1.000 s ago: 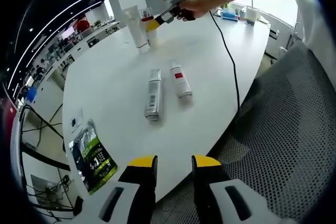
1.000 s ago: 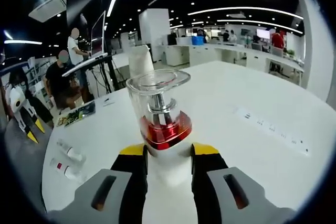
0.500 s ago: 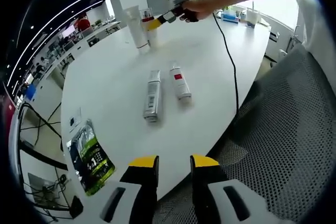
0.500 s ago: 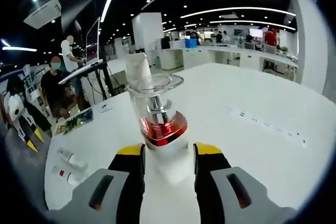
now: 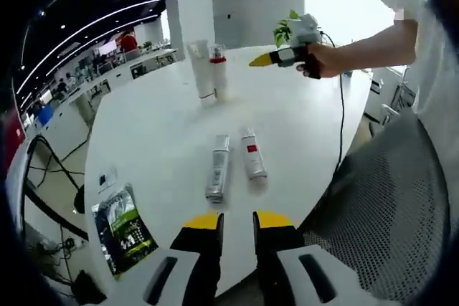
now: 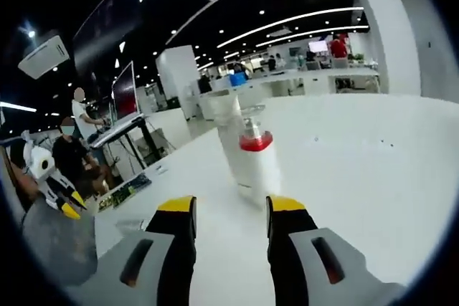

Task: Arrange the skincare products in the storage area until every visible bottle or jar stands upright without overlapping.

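In the left gripper view, a glossy green-and-black packet [image 5: 126,228] lies at eight o'clock near the edge of the round white table [image 5: 154,130]. The left gripper [image 5: 234,223] rises at six o'clock over the near table edge, its yellow-tipped jaws parted with only air between them. Ahead of it a silver tube [image 5: 218,168] and a white tube with a red label [image 5: 252,162] lie flat, side by side, just apart. At twelve o'clock a tall white tube [image 5: 200,68] and a white pump bottle with a red collar and clear cap [image 5: 218,68] stand upright, close together. At one o'clock a hand [image 5: 323,60] with outstretched arm holds the right gripper [image 5: 259,61] level, pointing at the standing pair; from here, whether its jaws are apart cannot be told.

In the right gripper view, those jaws stand spread and hold nothing, the pump bottle [image 6: 255,157] upright beyond them, clear of both. The tall tube [image 6: 224,121] is partly hidden behind it. The left gripper [image 6: 66,203] shows small at nine o'clock.
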A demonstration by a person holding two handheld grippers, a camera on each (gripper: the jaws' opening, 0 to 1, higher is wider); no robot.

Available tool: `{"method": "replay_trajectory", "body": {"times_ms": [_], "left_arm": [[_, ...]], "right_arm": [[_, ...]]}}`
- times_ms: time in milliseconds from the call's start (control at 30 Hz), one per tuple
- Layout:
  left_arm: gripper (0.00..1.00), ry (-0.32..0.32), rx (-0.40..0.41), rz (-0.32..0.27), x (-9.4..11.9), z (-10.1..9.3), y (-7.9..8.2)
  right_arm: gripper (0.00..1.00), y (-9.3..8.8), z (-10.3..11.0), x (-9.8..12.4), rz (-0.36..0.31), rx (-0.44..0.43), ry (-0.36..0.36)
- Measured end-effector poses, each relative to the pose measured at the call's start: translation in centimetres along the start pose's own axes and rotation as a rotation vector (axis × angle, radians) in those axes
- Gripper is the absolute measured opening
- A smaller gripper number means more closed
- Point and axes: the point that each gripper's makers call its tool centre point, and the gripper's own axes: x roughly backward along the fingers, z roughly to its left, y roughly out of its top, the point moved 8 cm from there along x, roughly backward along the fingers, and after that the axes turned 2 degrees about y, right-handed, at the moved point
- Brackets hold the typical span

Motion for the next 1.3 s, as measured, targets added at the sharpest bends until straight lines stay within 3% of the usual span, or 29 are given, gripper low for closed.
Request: {"method": "replay_trajectory", "body": {"times_ms": [33,133,200,233,300,400,567,667,833,900,967,1100,1167,1233,1267,1300], "left_arm": [[0.15,-0.007,0.083,-0.056,0.2,0.1,0.8],[0.14,-0.019,0.219,-0.134,0.6,0.3,1.9],[0.14,-0.051,0.254,-0.202,0.9,0.3,2.5],[0.14,-0.029,0.282,-0.212,1.1,0.2,2.5],[0.17,-0.034,0.210,-0.213,1.4,0.2,2.3],[0.15,-0.028,0.238,-0.204,1.7,-0.1,2.1],[0.14,-0.022,0.212,-0.228,2.1,-0.6,2.5],[0.16,-0.023,0.170,-0.178,1.7,-1.0,2.5],[0.19,-0.058,0.161,-0.161,1.3,-1.7,2.9],[0.16,-0.115,0.153,-0.191,1.2,-2.2,3.2],[0.15,-0.052,0.102,-0.189,1.2,-2.0,3.3],[0.16,-0.064,0.167,-0.232,1.1,-2.2,3.8],[0.17,-0.103,0.154,-0.280,1.0,-2.4,4.3],[0.16,-0.118,0.174,-0.279,1.1,-2.5,4.5],[0.15,-0.187,0.182,-0.288,0.9,-3.1,4.8],[0.15,-0.203,0.186,-0.285,0.8,-3.2,4.9]], "right_arm": [[0.32,-0.1,0.3,0.3,0.000,-0.001,0.005],[0.27,-0.8,0.9,1.3,-0.002,-0.001,-0.002],[0.27,-1.2,1.2,1.8,0.001,-0.003,-0.009],[0.27,-1.3,1.3,2.0,0.007,0.001,-0.011],[0.26,-1.4,1.5,2.5,0.002,-0.002,-0.013],[0.26,-1.3,1.8,3.1,-0.003,0.002,-0.018],[0.24,-1.3,2.1,4.1,-0.038,-0.026,-0.030],[0.24,-1.6,2.8,4.3,-0.035,-0.028,-0.019],[0.25,-2.1,4.0,5.0,-0.051,-0.049,-0.006],[0.26,-2.4,4.6,5.6,-0.060,-0.057,-0.004],[0.27,-2.7,5.1,6.1,-0.075,-0.072,-0.005],[0.29,-3.5,6.1,6.8,-0.082,-0.104,0.000],[0.29,-3.8,6.5,7.1,-0.075,-0.096,0.003],[0.30,-4.0,6.6,7.4,-0.066,-0.084,0.005],[0.30,-4.2,6.6,7.7,-0.062,-0.080,0.001],[0.30,-4.3,6.6,7.9,-0.061,-0.081,0.000]]}}
